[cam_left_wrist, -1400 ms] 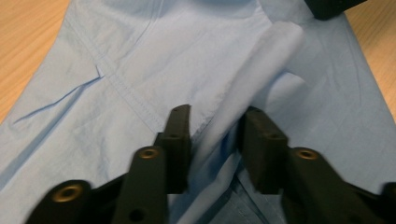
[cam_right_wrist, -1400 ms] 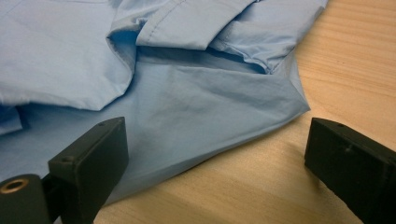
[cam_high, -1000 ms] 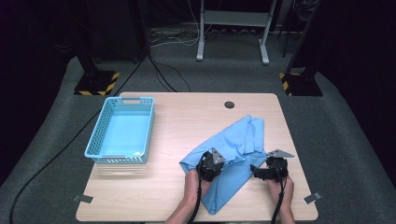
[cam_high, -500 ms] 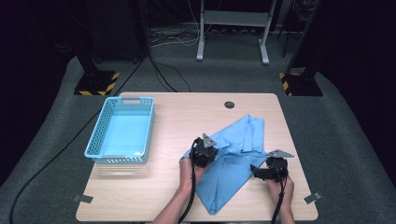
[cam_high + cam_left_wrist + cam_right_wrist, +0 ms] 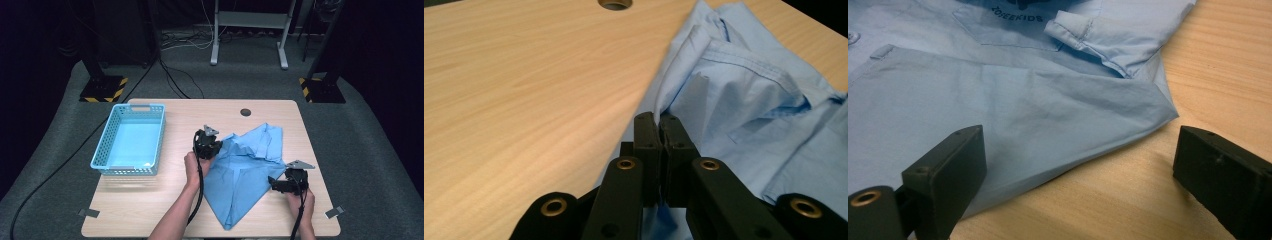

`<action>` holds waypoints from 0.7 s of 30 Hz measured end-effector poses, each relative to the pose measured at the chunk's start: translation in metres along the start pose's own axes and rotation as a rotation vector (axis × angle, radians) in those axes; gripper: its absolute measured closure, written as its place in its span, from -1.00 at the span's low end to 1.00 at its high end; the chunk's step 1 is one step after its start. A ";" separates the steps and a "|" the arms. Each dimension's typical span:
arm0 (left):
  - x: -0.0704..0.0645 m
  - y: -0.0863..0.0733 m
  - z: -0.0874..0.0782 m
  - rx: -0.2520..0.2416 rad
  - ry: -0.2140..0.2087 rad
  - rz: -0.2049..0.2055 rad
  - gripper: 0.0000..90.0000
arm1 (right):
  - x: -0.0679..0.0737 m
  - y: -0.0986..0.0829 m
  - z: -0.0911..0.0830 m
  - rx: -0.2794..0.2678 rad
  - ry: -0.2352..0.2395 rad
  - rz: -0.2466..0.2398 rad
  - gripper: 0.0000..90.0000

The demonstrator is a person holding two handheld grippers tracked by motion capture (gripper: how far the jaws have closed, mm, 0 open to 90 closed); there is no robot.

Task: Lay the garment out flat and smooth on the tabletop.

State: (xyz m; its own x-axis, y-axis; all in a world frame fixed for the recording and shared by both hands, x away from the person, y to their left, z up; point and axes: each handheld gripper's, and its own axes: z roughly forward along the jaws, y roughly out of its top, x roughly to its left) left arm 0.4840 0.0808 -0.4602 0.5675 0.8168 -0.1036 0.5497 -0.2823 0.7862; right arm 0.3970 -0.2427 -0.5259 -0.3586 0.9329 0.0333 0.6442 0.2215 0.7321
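Note:
A light blue shirt (image 5: 245, 172) lies crumpled on the wooden table (image 5: 165, 200), right of the middle. My left gripper (image 5: 206, 143) sits at the shirt's left edge. In the left gripper view its jaws are pressed together (image 5: 663, 127) with a fold of the shirt (image 5: 749, 90) pinched between them. My right gripper (image 5: 280, 184) rests at the shirt's right edge near the table's front. Its fingers (image 5: 948, 165) stand wide apart, open (image 5: 1080, 150), around a corner of the shirt (image 5: 1048, 115) without touching it.
An empty light blue basket (image 5: 102, 157) stands on the left part of the table. A round cable hole (image 5: 245, 112) lies near the far edge. Tape marks (image 5: 89, 213) sit at the front corners. Stands and cables are on the floor beyond.
My left gripper has moved away from the person and to the left, dragging the shirt's edge with it, so the cloth is more spread out. The right gripper has stayed in place.

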 end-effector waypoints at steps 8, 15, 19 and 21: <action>0.028 0.001 0.003 0.000 0.058 -0.089 0.93 | 0.000 0.000 0.000 0.001 -0.002 -0.001 -0.86; 0.050 -0.004 0.010 0.017 0.109 -0.147 0.92 | 0.000 0.000 0.000 0.001 -0.002 -0.001 -0.86; 0.064 -0.010 0.016 0.034 0.152 -0.196 0.92 | 0.000 0.000 0.000 0.001 -0.002 -0.002 -0.86; 0.071 -0.011 0.017 0.035 0.158 -0.244 0.91 | 0.000 0.000 0.000 0.001 -0.003 -0.002 -0.86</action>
State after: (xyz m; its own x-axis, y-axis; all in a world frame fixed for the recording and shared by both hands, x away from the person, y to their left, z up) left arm 0.5288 0.1337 -0.4862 0.3151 0.9301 -0.1890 0.6807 -0.0827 0.7279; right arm 0.3970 -0.2423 -0.5259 -0.3578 0.9333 0.0298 0.6443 0.2236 0.7314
